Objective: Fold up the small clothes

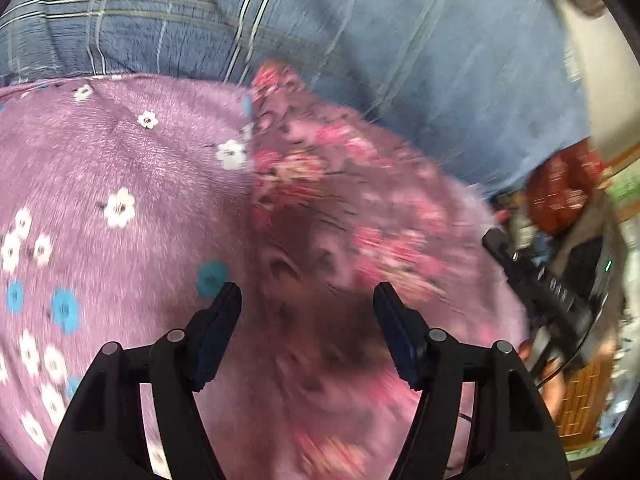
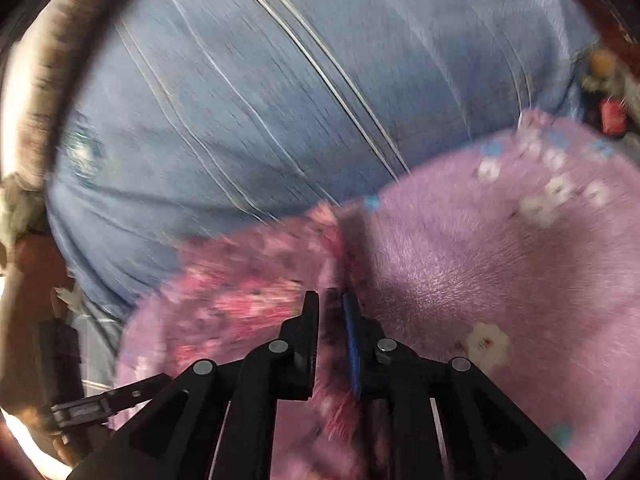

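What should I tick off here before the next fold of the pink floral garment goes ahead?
1. Right gripper pinching the fuzzy pink rose-print garment: ok, cloth sits between nearly closed jaws.
2. Left gripper free: ok, jaws wide, nothing held.
3. Garment lies on the purple fleece blanket with white and blue flowers: ok.
4. Garment flat, edges aligned: cannot tell, blurred.
5. Blue striped bedsheet beyond clear of clutter: ok.

Blue plaid bedsheet (image 1: 360, 20) across the bed, pale wall (image 1: 596, 92) at right, blurred clutter (image 1: 568, 208) beside it
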`<state>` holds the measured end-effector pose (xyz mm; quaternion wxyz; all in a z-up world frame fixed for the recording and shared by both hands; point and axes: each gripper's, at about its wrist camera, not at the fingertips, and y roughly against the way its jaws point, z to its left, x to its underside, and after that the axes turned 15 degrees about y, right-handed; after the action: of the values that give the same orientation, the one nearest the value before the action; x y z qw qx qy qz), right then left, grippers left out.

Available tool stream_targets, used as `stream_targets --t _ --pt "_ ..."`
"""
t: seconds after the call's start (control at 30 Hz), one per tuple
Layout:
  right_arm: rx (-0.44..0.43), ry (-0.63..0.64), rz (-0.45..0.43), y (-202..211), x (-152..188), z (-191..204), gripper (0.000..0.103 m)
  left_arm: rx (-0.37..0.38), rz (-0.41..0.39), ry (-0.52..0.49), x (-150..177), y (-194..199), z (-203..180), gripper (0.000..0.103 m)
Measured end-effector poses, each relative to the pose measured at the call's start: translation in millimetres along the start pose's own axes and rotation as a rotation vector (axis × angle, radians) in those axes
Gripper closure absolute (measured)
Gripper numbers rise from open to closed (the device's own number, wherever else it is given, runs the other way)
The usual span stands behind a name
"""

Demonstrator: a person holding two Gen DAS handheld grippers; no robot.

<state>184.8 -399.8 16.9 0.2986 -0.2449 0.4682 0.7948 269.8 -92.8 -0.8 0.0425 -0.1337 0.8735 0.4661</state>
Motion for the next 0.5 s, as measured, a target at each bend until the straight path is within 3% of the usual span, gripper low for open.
stream_targets --t 0.07,0.1,0.13,0.2,0.27,0.33,0.43,0.5 --pt "-0.092 0.039 -0.034 18 12 15 0.087 0.039 -0.007 -0.02 16 11 -4 0.032" --pt "-0.109 0.064 -0.002 18 23 24 0.084 0.042 -0.007 -0.037 27 12 -8 0.029" --pt "-0.094 0.089 0.041 16 33 27 0.077 0.028 0.0 -0.046 35 7 -9 0.027" --pt "0.0 0.127 0.163 -5 61 32 0.074 -0.053 0.055 -0.054 54 -20 -9 0.026" --pt "0.037 0.111 0.105 10 67 36 0.075 -0.089 0.069 -0.067 62 -30 -5 0.026" --pt "0.046 0.068 0.115 29 65 37 0.072 -0.107 0.065 -0.091 68 -24 -10 0.026" --pt "0.039 0.08 0.035 70 78 46 0.069 -0.064 0.139 -0.016 77 -18 -1 0.026" --pt "0.046 0.08 0.087 73 98 47 0.061 -0.04 0.137 0.027 83 -19 6 0.026"
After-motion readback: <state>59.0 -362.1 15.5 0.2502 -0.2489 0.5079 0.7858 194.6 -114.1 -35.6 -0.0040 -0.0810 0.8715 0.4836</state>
